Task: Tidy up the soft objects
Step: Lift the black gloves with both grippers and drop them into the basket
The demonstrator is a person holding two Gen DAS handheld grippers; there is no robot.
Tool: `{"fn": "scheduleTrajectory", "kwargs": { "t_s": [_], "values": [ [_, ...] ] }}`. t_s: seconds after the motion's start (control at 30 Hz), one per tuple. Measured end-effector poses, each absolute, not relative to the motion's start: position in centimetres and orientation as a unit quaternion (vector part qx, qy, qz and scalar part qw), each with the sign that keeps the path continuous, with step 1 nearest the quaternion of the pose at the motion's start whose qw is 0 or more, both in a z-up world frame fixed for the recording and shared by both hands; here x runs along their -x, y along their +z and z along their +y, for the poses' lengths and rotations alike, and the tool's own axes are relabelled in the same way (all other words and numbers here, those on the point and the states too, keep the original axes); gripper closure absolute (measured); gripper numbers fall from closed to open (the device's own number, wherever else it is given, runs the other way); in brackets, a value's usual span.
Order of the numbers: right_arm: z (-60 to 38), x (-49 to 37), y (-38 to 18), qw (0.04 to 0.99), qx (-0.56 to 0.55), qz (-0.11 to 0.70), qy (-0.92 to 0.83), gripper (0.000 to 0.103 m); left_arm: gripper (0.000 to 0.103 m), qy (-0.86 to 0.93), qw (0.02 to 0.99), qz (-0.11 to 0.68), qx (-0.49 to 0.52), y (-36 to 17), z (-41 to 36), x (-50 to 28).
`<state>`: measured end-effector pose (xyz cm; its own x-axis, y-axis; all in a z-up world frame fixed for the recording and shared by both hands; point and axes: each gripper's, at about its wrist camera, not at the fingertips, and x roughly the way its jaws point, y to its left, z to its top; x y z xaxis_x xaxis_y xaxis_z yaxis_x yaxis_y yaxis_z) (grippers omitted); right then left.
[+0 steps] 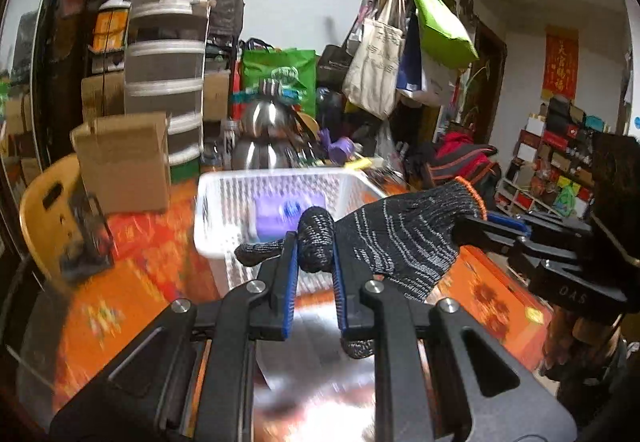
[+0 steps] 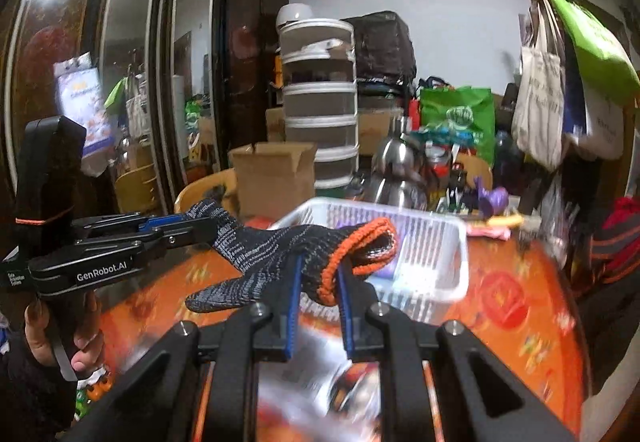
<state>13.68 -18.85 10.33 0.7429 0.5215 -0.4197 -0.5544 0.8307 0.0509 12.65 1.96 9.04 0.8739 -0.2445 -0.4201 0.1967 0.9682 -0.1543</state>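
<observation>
While the glove (image 1: 404,230) hangs in the air between both tools, the left wrist view shows the left tongs (image 1: 316,262) nearly closed on one of its fingers, the blue pads pinching the knit with other fingers drooping to either side. The right tongs (image 1: 476,222) come in from the right edge and grip the cuff end. Beyond and below sits the white basket (image 1: 224,202), with something purple inside, on the orange-patterned surface (image 1: 132,282). A good carry here would keep the glove stretched just enough that the loose fingers clear the near rim.

From the right wrist view, the right tongs (image 2: 318,278) are likewise almost closed, pinching the orange-trimmed cuff of the glove (image 2: 260,254). The left tongs (image 2: 200,228), held by a hand (image 2: 60,338), grip the finger end at the left. The basket (image 2: 432,242) lies just behind the cuff. I judge both ends should travel together over the basket, then lower before either grip lets go, so that the glove lands flat inside.
</observation>
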Motion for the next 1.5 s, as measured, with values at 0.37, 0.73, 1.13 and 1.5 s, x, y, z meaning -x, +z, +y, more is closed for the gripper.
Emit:
{"fn": "scheduleTrajectory", "kwargs": {
  "t_s": [0.37, 0.73, 1.13, 1.5],
  "values": [
    [-17.2, -29.3, 10.3, 0.929, 0.039, 0.273, 0.248, 0.088, 0.089, -0.06, 0.966, 0.25, 0.033, 14.5, 2.8, -29.7],
    [-16.1, -34.6, 2.0, 0.91, 0.054, 0.338, 0.234, 0.088, 0.089, -0.032, 0.944, 0.328, 0.033, 6.1, 2.2, -37.9],
    [-16.2, -34.8, 0.7, 0.903, 0.053, 0.361, 0.226, 0.075, 0.056, -0.021, 0.929, 0.365, 0.049, 1.8, 3.0, -38.6],
    [-19.7, -32.2, 2.2, 0.921, 0.025, 0.334, 0.198, 0.016, 0.0, 0.028, 0.95, 0.311, 0.024, 2.2, 4.0, -34.3]
  ]
}}
